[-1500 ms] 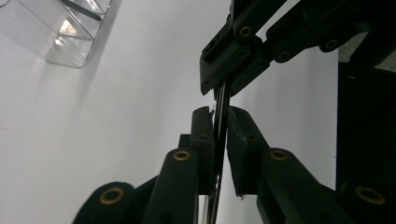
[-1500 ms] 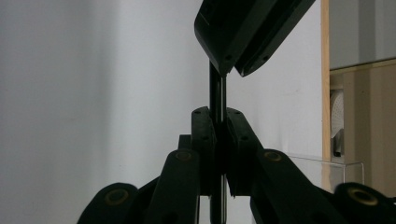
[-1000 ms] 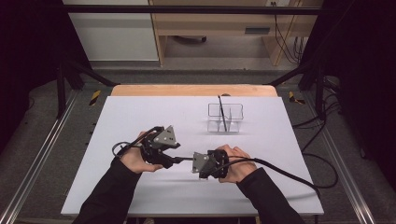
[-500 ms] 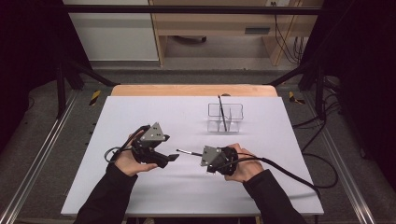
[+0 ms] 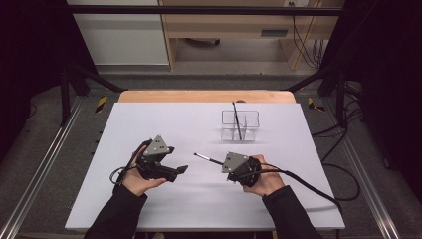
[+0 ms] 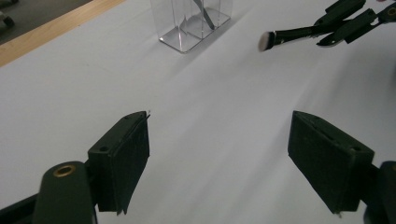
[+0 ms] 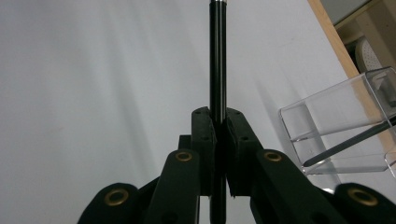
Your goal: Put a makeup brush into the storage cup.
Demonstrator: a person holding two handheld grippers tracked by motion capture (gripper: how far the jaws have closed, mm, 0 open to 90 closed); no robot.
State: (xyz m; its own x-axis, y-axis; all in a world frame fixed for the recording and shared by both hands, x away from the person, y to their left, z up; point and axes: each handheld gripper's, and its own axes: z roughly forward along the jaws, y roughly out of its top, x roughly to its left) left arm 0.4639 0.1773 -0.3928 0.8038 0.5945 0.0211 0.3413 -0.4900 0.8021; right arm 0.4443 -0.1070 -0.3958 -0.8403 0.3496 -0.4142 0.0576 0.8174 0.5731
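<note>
Black brush [image 5: 209, 159] clamped in right claw [image 7: 218, 122], left claw [image 6: 219, 158] agape.

Light falls from above onto my white table [image 5: 149, 124], which glows evenly, while the room around it sinks into near black. Shadows under my grippers are soft and faint. The clear organizer [image 5: 240, 125] catches small glints. In my gripper views the near jaws look blurred and grainy.
</note>
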